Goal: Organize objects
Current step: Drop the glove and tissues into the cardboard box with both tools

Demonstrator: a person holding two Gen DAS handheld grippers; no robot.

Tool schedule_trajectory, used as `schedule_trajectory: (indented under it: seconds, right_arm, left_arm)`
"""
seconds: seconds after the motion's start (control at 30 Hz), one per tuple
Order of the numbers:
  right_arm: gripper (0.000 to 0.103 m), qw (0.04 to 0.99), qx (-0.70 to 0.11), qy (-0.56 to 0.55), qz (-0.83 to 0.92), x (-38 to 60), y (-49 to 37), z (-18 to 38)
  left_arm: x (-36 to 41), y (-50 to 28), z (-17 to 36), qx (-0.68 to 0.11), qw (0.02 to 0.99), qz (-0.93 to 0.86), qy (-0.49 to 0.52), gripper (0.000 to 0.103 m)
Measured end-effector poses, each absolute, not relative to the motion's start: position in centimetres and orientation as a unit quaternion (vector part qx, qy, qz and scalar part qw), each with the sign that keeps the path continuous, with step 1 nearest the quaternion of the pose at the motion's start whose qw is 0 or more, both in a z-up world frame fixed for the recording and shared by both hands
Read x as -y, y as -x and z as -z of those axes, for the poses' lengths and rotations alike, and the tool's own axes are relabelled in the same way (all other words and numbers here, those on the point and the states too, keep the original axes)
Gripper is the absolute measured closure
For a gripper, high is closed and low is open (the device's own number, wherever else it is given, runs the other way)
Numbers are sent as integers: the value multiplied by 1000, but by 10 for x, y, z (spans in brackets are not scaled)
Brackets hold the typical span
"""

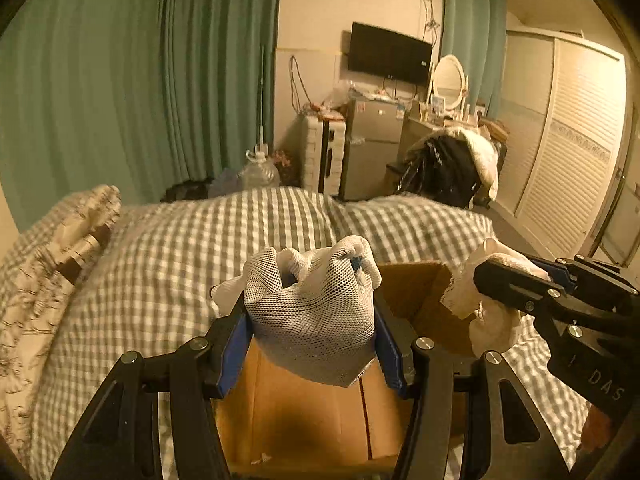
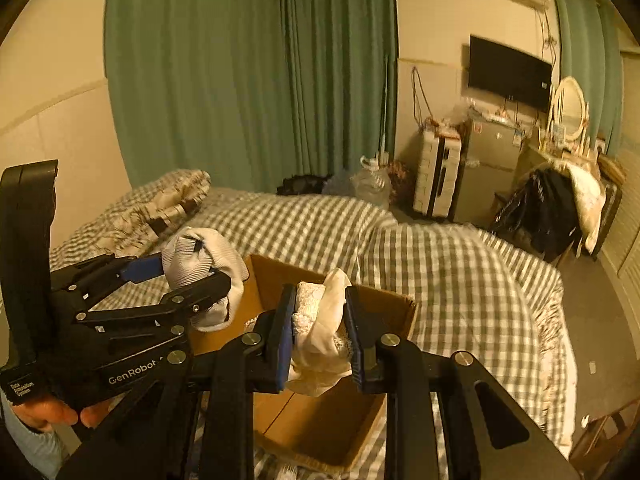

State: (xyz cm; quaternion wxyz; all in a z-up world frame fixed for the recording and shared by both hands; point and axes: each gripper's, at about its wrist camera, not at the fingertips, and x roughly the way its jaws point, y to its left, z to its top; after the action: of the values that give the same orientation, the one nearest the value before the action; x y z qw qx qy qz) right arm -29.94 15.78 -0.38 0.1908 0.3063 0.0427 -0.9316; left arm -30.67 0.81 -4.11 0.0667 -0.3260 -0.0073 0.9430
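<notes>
An open cardboard box (image 1: 304,412) lies on the checked bed; it also shows in the right wrist view (image 2: 320,428). My left gripper (image 1: 310,320) is shut on a white mesh garment (image 1: 316,320) and holds it above the box. It also shows in the right wrist view (image 2: 200,276), where the garment (image 2: 200,252) hangs over the box's left wall. My right gripper (image 2: 320,328) is shut on a cream lace cloth (image 2: 320,340) above the box. In the left wrist view that gripper (image 1: 500,284) and cloth (image 1: 492,320) are at the box's right side.
The bed (image 2: 440,272) has a grey-white checked cover, with a crumpled patterned quilt (image 1: 44,264) at its left. Beyond it stand green curtains (image 1: 140,80), a water jug (image 1: 260,172), a small fridge (image 1: 372,148), a clothes-draped chair (image 1: 452,168) and a wardrobe (image 1: 568,140).
</notes>
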Motion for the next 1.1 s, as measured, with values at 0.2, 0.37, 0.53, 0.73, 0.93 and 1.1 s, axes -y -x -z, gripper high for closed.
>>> schedule_trajectory:
  seconds: [0.2,0.37,0.53,0.73,0.93,1.1]
  right_arm:
    - [66,178,-33,-325,928,-167,321,34]
    - [44,157,-21,-322,934,-181,314,27]
    - [32,138,-33,-289,947,-193,281,-13]
    - [19,117,-54,-254,959,-194,220,-61]
    - [12,105,-70,-225,966,-197,157,-101]
    - [11,103,-88,-213,968,-195,108,-115]
  left_arm:
    - [-14,315,62,4,77,-936,343,34]
    - [-6,304,54,20,57,-935,350,19]
    - [3,275,23,15,33,-944,327,8]
    - [6,222,-23,-1,17,-958,287,1]
    - [2,168,-57,-17,21,-966,256,0]
    - [0,131,-68,-22,24,-969,245,0]
